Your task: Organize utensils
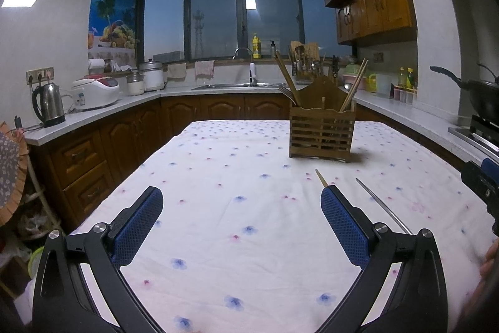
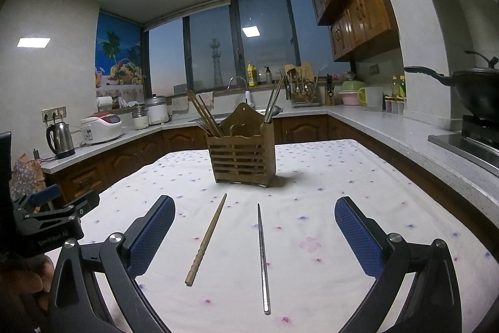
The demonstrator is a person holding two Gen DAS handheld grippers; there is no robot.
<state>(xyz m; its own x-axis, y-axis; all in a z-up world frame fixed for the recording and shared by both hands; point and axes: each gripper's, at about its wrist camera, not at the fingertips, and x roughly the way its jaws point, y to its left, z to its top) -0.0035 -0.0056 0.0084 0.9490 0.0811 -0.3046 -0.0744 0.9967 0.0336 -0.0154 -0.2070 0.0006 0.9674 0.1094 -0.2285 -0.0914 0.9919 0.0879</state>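
A wooden slatted utensil holder [image 2: 241, 153] stands on the table with chopsticks sticking out of it; it also shows in the left wrist view [image 1: 321, 130]. A wooden chopstick [image 2: 205, 239] and a metal chopstick [image 2: 262, 258] lie side by side on the cloth in front of it, between the fingers of my right gripper [image 2: 254, 227], which is open and empty. My left gripper [image 1: 241, 220] is open and empty over bare cloth. In its view the wooden chopstick's tip [image 1: 321, 178] pokes out behind its right finger and the metal chopstick [image 1: 382, 205] lies to the right.
The table carries a white flowered cloth [image 1: 218, 177]. Counters run around it with a kettle [image 1: 50, 105], rice cooker [image 1: 95, 91], sink [image 1: 237, 85] and a wok on the stove [image 2: 474, 92]. The other gripper shows at each view's edge [image 2: 46, 217].
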